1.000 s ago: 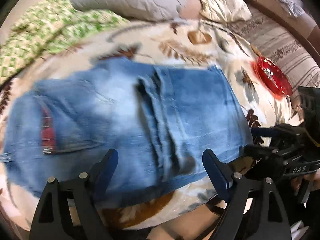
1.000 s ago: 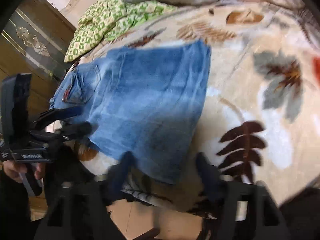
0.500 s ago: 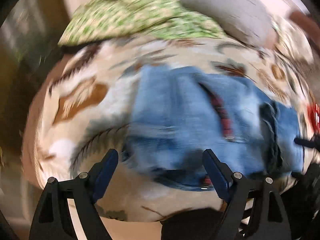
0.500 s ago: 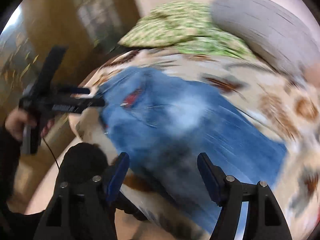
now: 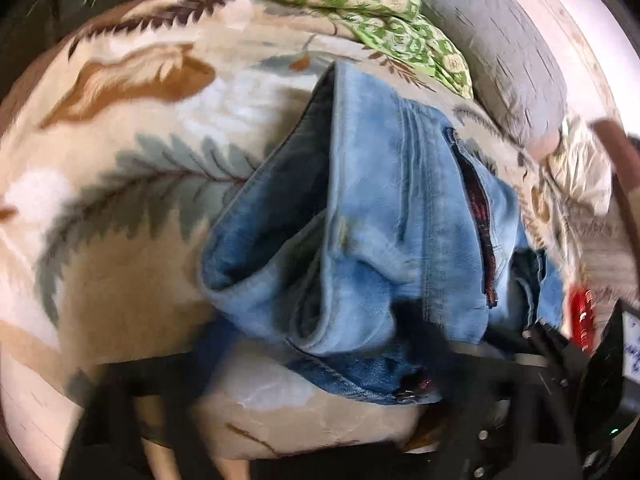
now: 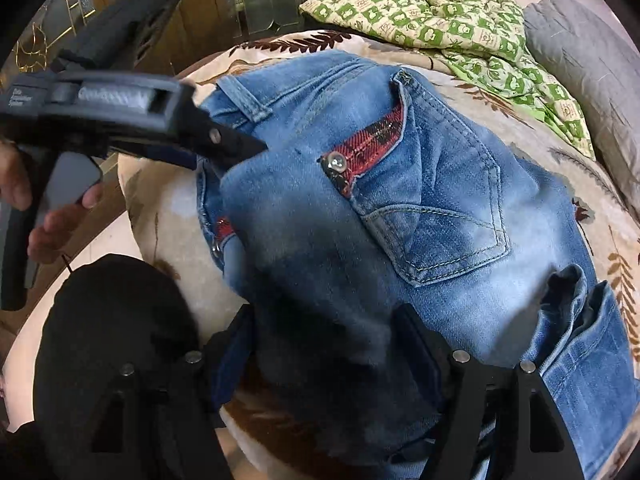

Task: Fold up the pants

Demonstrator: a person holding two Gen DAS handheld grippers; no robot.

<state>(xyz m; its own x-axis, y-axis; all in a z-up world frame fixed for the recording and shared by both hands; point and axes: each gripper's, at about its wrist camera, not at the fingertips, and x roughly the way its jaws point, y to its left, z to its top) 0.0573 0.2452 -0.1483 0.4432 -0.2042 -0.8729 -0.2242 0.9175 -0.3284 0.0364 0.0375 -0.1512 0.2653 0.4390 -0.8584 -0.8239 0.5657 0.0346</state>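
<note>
A: Where do the jeans (image 6: 360, 216) lie, and what does each tool have?

B: They lie part-folded on the leaf-print blanket (image 5: 120, 184), near its front edge, with the green checked quilt (image 6: 460, 20) and a grey pillow (image 6: 592, 64) beyond. The right gripper (image 6: 324, 344) has its fingers spread, with a raised hump of denim between them; it is not clenched. The left gripper (image 6: 240, 148) reaches in at the waistband side. Its own camera is smeared by blur, so I cannot tell whether it grips the cloth or merely touches it.

A: How would you do this fold well?

B: I judge the waist end is being brought over. I would take both layers at the seat, close the right fingers fully on the thick hump, and lift both sides level so the edges meet square, then smooth the bulge near the back pocket (image 6: 436, 208).

A: Which way do they point?

B: In the right view the long axis runs from upper left to lower right: the waistband sits at the upper left by the left tool, and the legs trail off to the lower right, doubled over there.
</note>
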